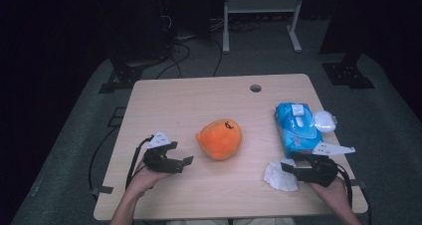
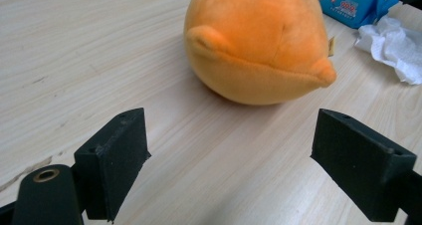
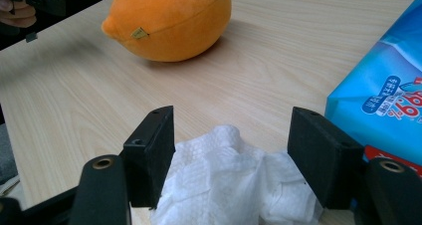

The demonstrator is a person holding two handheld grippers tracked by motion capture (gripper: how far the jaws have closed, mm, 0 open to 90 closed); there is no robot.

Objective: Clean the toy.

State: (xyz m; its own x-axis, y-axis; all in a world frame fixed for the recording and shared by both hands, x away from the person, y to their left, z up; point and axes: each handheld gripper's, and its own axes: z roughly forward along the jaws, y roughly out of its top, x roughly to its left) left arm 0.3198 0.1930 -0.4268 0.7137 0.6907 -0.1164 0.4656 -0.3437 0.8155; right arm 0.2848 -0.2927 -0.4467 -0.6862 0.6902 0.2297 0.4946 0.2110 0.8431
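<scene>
We aim our left gripper [image 1: 185, 162], jaws apart and empty, at the orange plush toy [image 1: 220, 139] mid-table; our right gripper [image 1: 290, 166], near the front edge, straddles the crumpled wet wipe [image 1: 279, 175] without pinching.

Quick count of what's sitting on the tabletop [image 1: 164, 105]: one orange plush toy [image 1: 220, 139], one blue pack of wipes [image 1: 294, 127], one crumpled white wipe [image 1: 280, 176], one white cap-looking thing [image 1: 324, 120], plus two grippers: left gripper [image 1: 186, 163], right gripper [image 1: 288, 168].

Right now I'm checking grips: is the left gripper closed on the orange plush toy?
No, the left gripper stands open, short of the orange plush toy, bare table between them.
</scene>
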